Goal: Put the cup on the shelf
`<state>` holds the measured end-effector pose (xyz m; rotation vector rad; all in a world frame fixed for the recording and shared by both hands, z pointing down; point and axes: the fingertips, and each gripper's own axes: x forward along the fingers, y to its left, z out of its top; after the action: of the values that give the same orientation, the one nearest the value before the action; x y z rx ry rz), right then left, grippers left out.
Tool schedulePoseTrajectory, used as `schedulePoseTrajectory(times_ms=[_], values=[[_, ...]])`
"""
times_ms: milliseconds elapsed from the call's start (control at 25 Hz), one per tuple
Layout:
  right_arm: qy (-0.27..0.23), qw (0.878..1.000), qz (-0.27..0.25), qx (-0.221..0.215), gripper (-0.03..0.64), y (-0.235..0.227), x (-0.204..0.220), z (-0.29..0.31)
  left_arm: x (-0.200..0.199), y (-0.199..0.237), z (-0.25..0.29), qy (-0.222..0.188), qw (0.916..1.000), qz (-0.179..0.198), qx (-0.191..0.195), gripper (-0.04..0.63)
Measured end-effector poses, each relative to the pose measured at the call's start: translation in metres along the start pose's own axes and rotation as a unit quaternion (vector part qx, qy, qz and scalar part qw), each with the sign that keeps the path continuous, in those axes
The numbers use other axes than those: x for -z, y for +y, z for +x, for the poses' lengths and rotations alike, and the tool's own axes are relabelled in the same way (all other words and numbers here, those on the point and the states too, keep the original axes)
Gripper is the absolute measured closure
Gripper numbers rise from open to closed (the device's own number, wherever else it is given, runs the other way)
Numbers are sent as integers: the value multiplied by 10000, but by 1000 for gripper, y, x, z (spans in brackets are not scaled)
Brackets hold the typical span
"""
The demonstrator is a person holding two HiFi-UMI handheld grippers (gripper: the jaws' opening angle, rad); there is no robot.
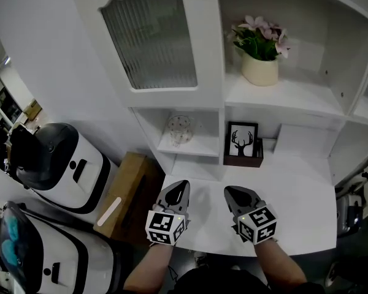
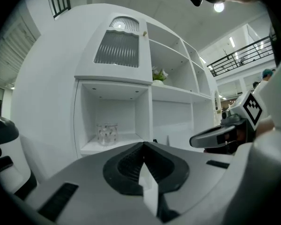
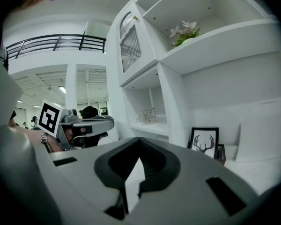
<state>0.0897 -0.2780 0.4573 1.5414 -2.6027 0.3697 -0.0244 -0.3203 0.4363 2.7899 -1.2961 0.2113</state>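
The cup [image 1: 179, 129] is a clear glass with small dots. It stands upright in the low left compartment of the white shelf unit [image 1: 222, 97], and it shows as the cup [image 2: 107, 134] and the cup [image 3: 147, 116] in the two gripper views. My left gripper [image 1: 180, 184] hovers over the white counter [image 1: 300, 204] in front of that compartment, jaws shut and empty. To its right, my right gripper [image 1: 233, 192] is level with it, also shut with nothing held. Neither gripper touches the cup.
A framed deer picture [image 1: 242, 141] leans in the compartment right of the cup. A potted flower [image 1: 260, 63] sits on the shelf above. A ribbed-glass cabinet door [image 1: 150, 35] is overhead. A cardboard box [image 1: 126, 192] and white machines [image 1: 61, 164] stand at the left.
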Motion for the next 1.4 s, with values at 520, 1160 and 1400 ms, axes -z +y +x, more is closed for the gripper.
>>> schedulePoseTrajectory(times_ms=[520,1160,1400], values=[[130,9991,-126,-390,614,13,20,-52,20,-65,-48,114,9996,-140,-221,591],[225,9962,-131,-833,614,52,42,-97,42,-108,-115,231,9973,-338,-602,591],[199,9973,-70,-707,614,73,43,-88,51,-95,-134,282,9978,-399,-449,591]])
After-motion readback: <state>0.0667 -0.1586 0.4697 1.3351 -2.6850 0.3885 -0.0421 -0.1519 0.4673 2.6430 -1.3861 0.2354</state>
